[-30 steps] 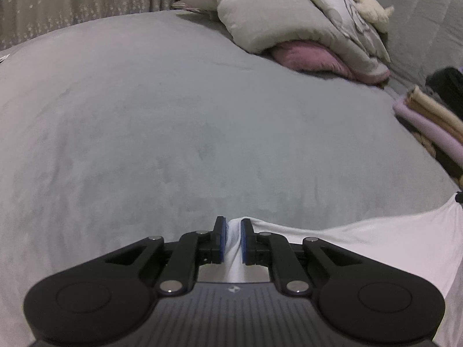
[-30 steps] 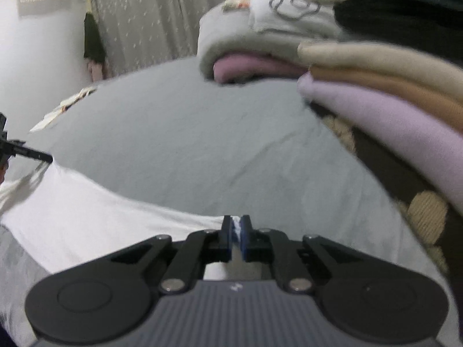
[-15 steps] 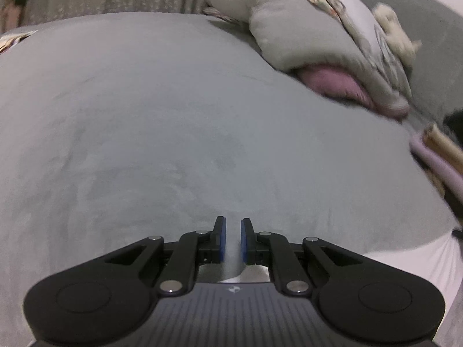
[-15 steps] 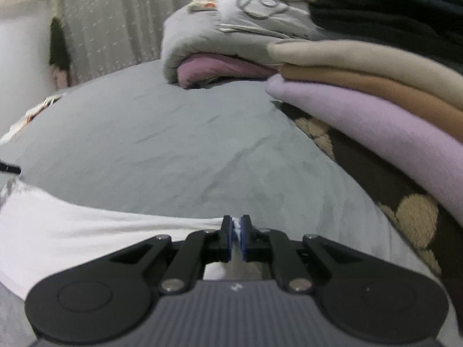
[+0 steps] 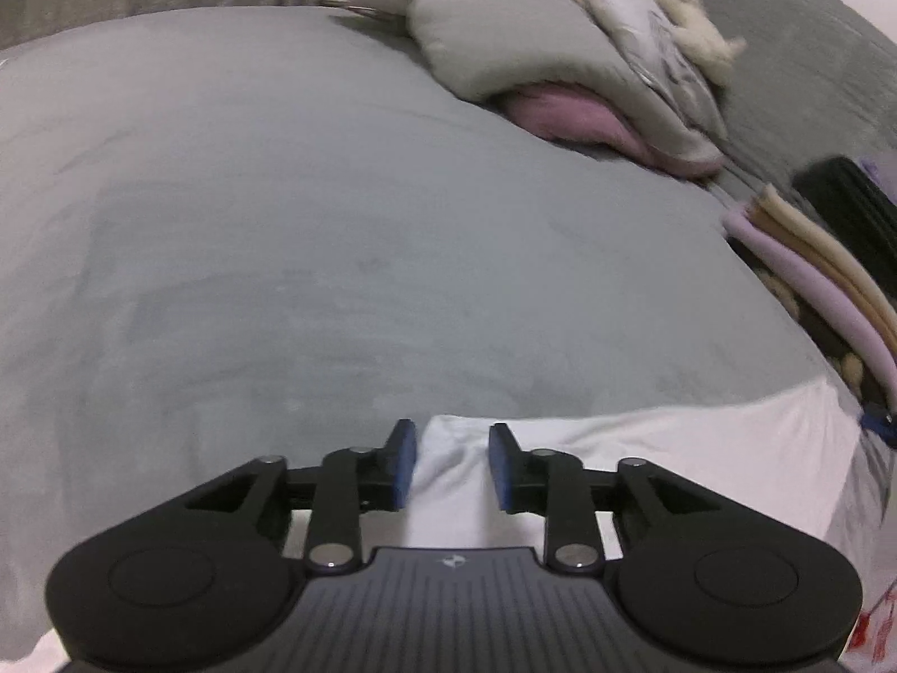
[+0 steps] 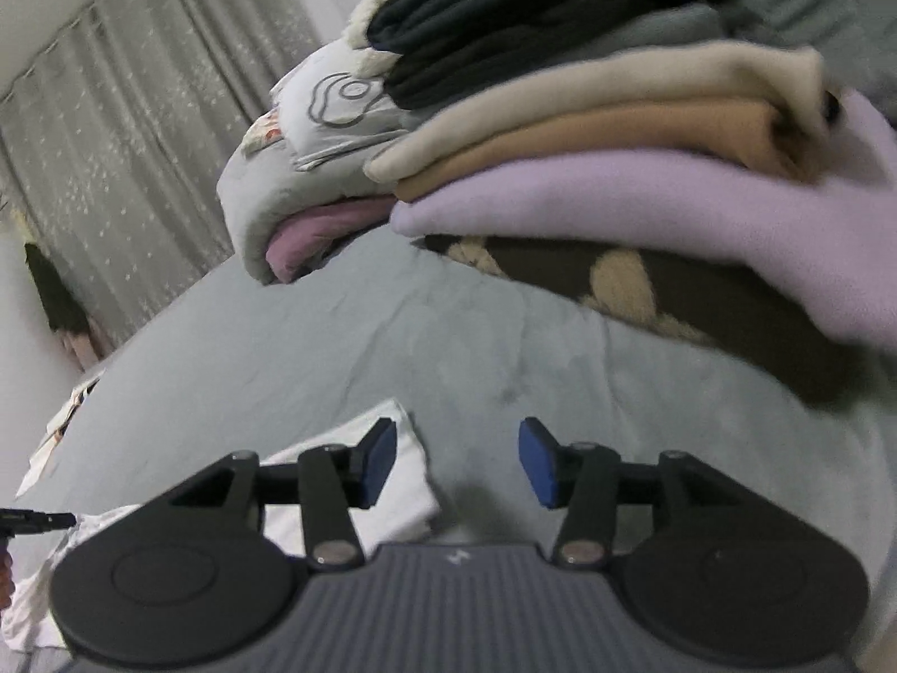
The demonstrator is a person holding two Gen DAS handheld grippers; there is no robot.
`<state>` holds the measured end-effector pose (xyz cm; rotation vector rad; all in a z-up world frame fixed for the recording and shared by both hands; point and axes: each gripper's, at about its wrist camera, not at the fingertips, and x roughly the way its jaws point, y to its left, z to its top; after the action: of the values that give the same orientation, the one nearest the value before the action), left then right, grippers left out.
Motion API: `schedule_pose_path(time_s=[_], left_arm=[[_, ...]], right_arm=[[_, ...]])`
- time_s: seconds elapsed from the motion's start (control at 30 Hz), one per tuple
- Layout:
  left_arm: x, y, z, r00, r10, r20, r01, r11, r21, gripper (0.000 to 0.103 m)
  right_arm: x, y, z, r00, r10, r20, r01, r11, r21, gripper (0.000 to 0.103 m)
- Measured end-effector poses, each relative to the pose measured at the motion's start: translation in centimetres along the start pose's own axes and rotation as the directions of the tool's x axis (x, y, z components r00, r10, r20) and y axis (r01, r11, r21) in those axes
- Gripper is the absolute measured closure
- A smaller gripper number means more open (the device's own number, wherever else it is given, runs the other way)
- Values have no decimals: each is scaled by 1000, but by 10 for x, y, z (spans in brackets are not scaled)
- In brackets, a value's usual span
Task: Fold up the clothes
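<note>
— Two hand-held grippers over the bed (image 5: 314, 213), and both are letting go! Your left hand-held gripper (image 5: 451, 462) has its jaws opening, a narrow gap so far, with the white garment (image 5: 673, 460) lying between the blue pads but no longer pinched.

— And your right hand-held gripper (image 6: 457, 462)?

— Opening too, and wider. Its jaws stand well apart over the grey bedsheet, nothing between them. A corner of the white garment (image 6: 403, 482) lies just beside and under its left pad (image 6: 378, 460), flat on the bed.

— So where's the garment overall?

— Spread along the near edge of the bed, running from your left gripper across to the right-hand side. In the right wrist view you can see the tip of the left gripper at the far left edge, by the cloth.

— What else is on the bed?

— A stack of folded clothes (image 6: 644, 179) at the bed's right edge: lilac, tan and beige layers with dark pieces on top, resting on a brown spotted blanket (image 6: 644, 291). Toward the far side sits a grey quilt (image 5: 504, 39) bundled over something pink, and a patterned curtain (image 6: 129, 157) hangs beyond.
</note>
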<state>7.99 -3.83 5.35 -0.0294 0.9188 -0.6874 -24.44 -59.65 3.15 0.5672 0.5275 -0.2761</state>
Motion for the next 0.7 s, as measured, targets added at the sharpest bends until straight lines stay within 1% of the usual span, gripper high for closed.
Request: schedule_pose_path(time_s=[0.07,0.13,0.2,0.23,0.27,0.3,0.33,0.37,0.4,0.47,0.57,0.6,0.7], left_arm=[[1,-1,-1,1000,-7,-5,7,1000,13,76],[4,-2,-1,1000,4,-22,-4,1000,26,78],[8,-9,0,999,26,-35,-23,997,77,94],[7,-14,1,999,23,-30,-20,995,100,96],[6,-17,1,999,22,-24,-19,993,116,99],[5,-18,0,1000,26,-15,-24,993,119,100],[3,-18,-1,999,33,-10,-32,993,117,101],[2,-17,-1,999,42,-3,-42,993,107,101],[2,-14,-1,999,48,4,-48,995,89,101],[1,-8,-1,999,35,15,-36,998,52,101],[2,-1,0,999,20,32,-20,1000,3,101],[2,3,1,999,13,38,-12,1000,-20,101],[3,8,3,999,4,48,-2,999,-42,101]], right_arm=[[3,0,-4,1000,-1,-3,1,1000,-19,56],[4,5,-6,1000,-6,-3,6,999,-52,55],[4,11,-8,1000,-18,-1,18,995,-95,56],[6,19,-9,1000,-21,2,21,991,-133,60],[4,21,-11,1000,-20,3,20,989,-145,65],[3,24,-12,1000,-15,4,15,987,-157,68],[3,27,-14,1000,-12,3,12,986,-166,74],[3,30,-15,1000,-9,1,9,985,-174,79],[4,32,-17,1000,-11,2,11,984,-180,80],[5,34,-20,1000,-8,3,8,984,-176,88],[6,38,-20,1000,-8,9,9,986,-167,93],[6,38,-20,1000,-7,12,9,986,-164,93],[3,39,-18,1000,-10,28,15,987,-161,93]])
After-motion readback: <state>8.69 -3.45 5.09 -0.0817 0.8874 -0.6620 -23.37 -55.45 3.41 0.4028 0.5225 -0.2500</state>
